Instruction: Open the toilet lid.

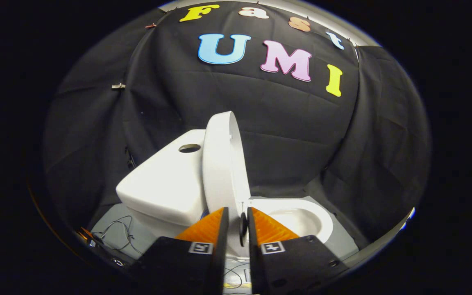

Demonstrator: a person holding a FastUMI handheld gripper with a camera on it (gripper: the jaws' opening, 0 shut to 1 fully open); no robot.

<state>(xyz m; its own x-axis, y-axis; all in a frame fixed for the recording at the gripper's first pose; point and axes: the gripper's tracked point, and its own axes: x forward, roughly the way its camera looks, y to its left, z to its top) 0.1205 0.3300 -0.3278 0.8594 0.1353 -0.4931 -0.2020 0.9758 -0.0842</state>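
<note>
Now the toilet lid (219, 164) is standing up almost straight, tipped a little back toward the tank (166, 180). Its top edge is leaning close to the tank, near the round hole (189, 148) in the tank's top. The lid's bottom edge is sitting at the back of the bowl (301, 217), where the bowl meets the tank.

The gripper (236, 229) is reaching in from the front of the toilet. Its two orange fingers (207, 227) are sitting very close together, with only a thin gap between them. The lower edge of the lid is running down into that gap. A small dark round piece is showing in the gap too. It is hard to tell if both fingers are pressing on the lid or just sitting next to it.

The bowl is lying open, just past the right finger, and its white inside is showing. The tank is sitting past the left finger.

The toilet is standing on a grey floor (113, 223). Thin black wires (117, 233) are lying on the floor beside the tank, near the floor's edge.
</note>
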